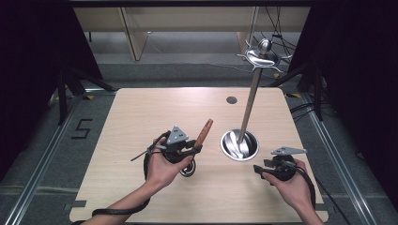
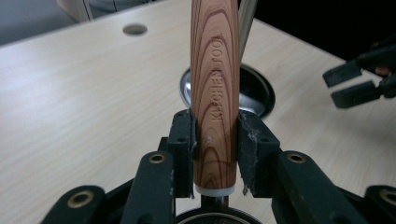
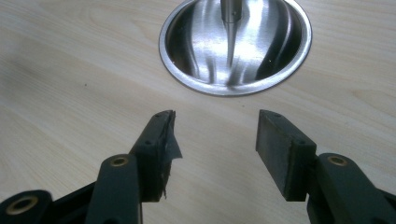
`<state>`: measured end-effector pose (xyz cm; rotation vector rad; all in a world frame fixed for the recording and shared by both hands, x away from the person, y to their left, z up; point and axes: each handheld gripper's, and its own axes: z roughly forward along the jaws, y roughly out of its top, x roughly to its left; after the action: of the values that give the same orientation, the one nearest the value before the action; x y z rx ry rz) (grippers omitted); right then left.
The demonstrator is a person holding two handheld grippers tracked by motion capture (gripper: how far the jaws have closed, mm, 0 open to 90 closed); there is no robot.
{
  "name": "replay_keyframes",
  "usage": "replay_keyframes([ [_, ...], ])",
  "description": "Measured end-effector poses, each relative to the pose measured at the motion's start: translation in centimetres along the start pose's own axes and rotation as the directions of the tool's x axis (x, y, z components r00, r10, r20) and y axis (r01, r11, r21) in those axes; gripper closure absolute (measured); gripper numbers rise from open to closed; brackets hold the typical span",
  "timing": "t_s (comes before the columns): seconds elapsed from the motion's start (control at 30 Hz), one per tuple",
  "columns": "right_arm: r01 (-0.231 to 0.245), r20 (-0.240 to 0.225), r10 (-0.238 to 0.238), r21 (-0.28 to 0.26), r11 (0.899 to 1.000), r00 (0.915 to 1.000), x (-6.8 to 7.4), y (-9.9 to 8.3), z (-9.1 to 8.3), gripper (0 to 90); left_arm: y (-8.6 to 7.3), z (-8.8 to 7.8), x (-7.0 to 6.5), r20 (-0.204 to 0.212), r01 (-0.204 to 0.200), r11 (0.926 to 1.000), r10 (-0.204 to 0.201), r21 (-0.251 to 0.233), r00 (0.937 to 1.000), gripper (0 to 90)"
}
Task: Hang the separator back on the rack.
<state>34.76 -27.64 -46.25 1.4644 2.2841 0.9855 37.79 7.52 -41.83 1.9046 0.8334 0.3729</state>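
A kitchen tool with a striped wooden handle (image 1: 205,132) (image 2: 215,93) is held in my left gripper (image 1: 190,151) (image 2: 215,140), whose pads press on both sides of the handle near its lower end. The handle tilts up and away; a round metal head (image 1: 187,169) hangs below the hand, just over the table. To its right stands a steel rack: a shiny dish base (image 1: 239,145) (image 2: 254,91) (image 3: 236,44) with a tall pole (image 1: 248,108) and hooks on top (image 1: 263,56). My right gripper (image 1: 259,169) (image 3: 215,126) rests open right of the base, nothing between its jaws.
The light wooden table (image 1: 141,117) has a small round hole (image 1: 232,100) (image 2: 135,29) near its far edge. Dark curtains flank it, and cables lie on the floor behind at the right. The right gripper (image 2: 359,81) shows at the side of the left gripper view.
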Motion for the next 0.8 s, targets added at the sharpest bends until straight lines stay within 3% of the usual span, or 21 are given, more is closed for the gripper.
replay_keyframes([
  [0.1, -0.004, -0.004, 0.004, -0.003, 1.0, 1.0, 0.1, 0.0, 0.0, 47.7, 0.1, -0.3, -0.2, -0.005, -0.018, 0.998, 0.018, -0.061, 0.9998, 68.0],
  [0.17, -0.01, -0.011, 0.01, -0.005, 1.0, 0.9999, 0.1, 0.0, 0.0, 47.7, 0.1, -0.3, -0.3, -0.002, -0.021, 0.9971, 0.021, -0.074, 0.9998, 68.0],
  [0.2, -0.024, -0.019, 0.024, -0.009, 1.0, 0.9995, 0.2, 0.1, -0.1, 47.7, 0.1, -0.5, -0.5, 0.0, -0.029, 0.9943, 0.029, -0.103, 0.9996, 68.0],
  [0.27, -0.011, -0.017, 0.01, -0.031, 0.999, 0.9998, 0.2, 0.1, -0.1, 47.7, 0.1, -0.5, -0.6, 0.001, -0.032, 0.9928, 0.032, -0.115, 0.9995, 68.0],
  [0.3, 0.002, -0.053, -0.006, -0.078, 0.997, 0.9986, 0.4, 0.4, -0.3, 47.7, 0.2, -0.6, -0.9, 0.008, -0.043, 0.9885, 0.045, -0.145, 0.999, 68.0],
  [0.33, 0.014, -0.058, -0.02, -0.1, 0.995, 0.9981, 0.5, 0.5, -0.5, 47.7, 0.2, -0.6, -1.1, 0.006, -0.051, 0.9858, 0.052, -0.16, 0.9986, 68.0],
  [0.37, -0.035, -0.095, 0.024, -0.116, 0.993, 0.9952, 1.3, 0.8, -1.0, 47.7, 0.3, -0.6, -1.3, 0.01, -0.058, 0.9826, 0.06, -0.176, 0.9981, 68.0],
  [0.4, -0.019, -0.115, 0.001, -0.16, 0.987, 0.9934, 1.5, 1.2, -1.4, 47.5, 0.3, -0.6, -1.5, 0.015, -0.06, 0.9801, 0.064, -0.189, 0.9978, 68.0],
  [0.43, 0.0, -0.133, -0.029, -0.218, 0.976, 0.9907, 1.5, 1.4, -1.4, 47.5, 0.3, -0.6, -1.5, 0.015, -0.06, 0.9801, 0.064, -0.189, 0.9978, 68.0],
  [0.5, -0.051, -0.183, 0.001, -0.27, 0.961, 0.9831, 2.7, 2.1, -2.4, 47.9, 0.6, -0.4, -2.2, 0.027, -0.085, 0.9711, 0.093, -0.223, 0.9953, 68.0],
  [0.53, -0.041, -0.208, -0.033, -0.343, 0.939, 0.9775, 3.1, 2.6, -2.6, 48.7, 0.6, -0.3, -2.3, 0.032, -0.086, 0.9689, 0.096, -0.232, 0.9949, 68.0],
  [0.63, -0.044, -0.239, -0.07, -0.443, 0.895, 0.9685, 4.8, 3.8, -3.4, 50.5, 0.7, 0.0, -2.8, 0.032, -0.097, 0.9652, 0.107, -0.243, 0.9937, 68.0],
  [0.67, -0.044, -0.239, -0.07, -0.443, 0.895, 0.9685, 4.8, 3.8, -3.4, 50.5, 0.8, 0.1, -3.0, 0.03, -0.102, 0.965, 0.112, -0.241, 0.9932, 68.0],
  [0.7, -0.063, -0.263, -0.064, -0.448, 0.892, 0.9625, 5.4, 4.2, -3.6, 50.7, 0.8, 0.2, -3.2, 0.029, -0.101, 0.9646, 0.111, -0.244, 0.9934, 68.0],
  [0.73, -0.084, -0.302, -0.08, -0.492, 0.866, 0.9498, 6.5, 5.1, -3.7, 51.5, 0.9, 0.5, -3.5, 0.028, -0.107, 0.964, 0.118, -0.243, 0.9926, 68.0],
  [0.77, -0.072, -0.3, -0.103, -0.52, 0.851, 0.9484, 6.8, 5.6, -3.6, 52.0, 0.9, 0.6, -3.7, 0.028, -0.107, 0.9637, 0.118, -0.245, 0.9927, 68.0],
  [0.8, -0.089, -0.312, -0.089, -0.514, 0.853, 0.9458, 7.4, 6.0, -3.6, 52.5, 0.9, 0.6, -3.8, 0.029, -0.108, 0.9632, 0.119, -0.246, 0.9925, 68.0],
])
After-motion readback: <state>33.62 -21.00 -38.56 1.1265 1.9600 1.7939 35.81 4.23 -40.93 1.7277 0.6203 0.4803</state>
